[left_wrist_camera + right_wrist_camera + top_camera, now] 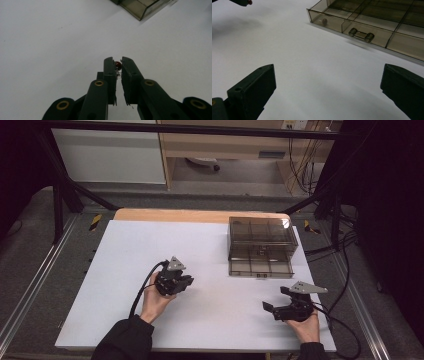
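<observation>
My left gripper (188, 281) hovers over the middle of the white table, shut on a small red bead-like piece (118, 65) with thin wire legs; in the left gripper view the jaws (119, 61) pinch it at their tips. Its tip with the red piece also shows at the top left corner of the right gripper view (247, 2). My right gripper (273, 298) rests near the front right of the table, open, with bare table between its jaws (328, 72). Ahead of it a smoky clear drawer (372, 27) stands pulled out, with a small round brownish piece (324, 21) in its left front compartment.
The drawer belongs to a smoky plastic box (261, 232) at the back right of the white table (125, 270). A metal handle (361, 35) sits on the drawer's front wall. Cables trail from both grippers toward the front edge. Black frame rails border the table.
</observation>
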`<action>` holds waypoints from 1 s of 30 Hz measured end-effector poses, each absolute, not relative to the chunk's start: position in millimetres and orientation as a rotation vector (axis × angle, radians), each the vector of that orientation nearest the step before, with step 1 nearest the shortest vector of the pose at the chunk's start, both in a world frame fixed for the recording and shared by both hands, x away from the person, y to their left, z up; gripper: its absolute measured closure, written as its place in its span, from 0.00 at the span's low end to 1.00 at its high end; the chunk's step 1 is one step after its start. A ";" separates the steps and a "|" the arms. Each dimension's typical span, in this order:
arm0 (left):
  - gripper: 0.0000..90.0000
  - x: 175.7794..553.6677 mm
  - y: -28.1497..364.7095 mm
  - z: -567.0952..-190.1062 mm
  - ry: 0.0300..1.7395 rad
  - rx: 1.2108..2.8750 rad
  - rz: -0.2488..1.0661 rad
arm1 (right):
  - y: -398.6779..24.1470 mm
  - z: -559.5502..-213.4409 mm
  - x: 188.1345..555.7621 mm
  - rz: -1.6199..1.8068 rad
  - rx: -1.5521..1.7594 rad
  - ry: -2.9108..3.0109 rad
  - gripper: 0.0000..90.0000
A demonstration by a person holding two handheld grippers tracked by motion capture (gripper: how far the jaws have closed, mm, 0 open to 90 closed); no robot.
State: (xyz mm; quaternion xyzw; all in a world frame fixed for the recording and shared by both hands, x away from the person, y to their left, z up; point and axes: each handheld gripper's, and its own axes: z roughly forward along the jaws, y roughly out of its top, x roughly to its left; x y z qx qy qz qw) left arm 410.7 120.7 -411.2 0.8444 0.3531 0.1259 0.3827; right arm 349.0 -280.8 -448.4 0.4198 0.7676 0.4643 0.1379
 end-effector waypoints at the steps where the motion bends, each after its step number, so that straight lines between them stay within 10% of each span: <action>1: 0.91 412.0 117.4 -411.1 0.900 2.150 0.316 | -280.9 -448.3 349.0 1.343 1.215 2.221 0.01; 30: 0.91 445.4 23.3 -399.7 0.833 2.168 0.312 | -281.2 -448.7 348.8 1.340 1.205 2.229 0.01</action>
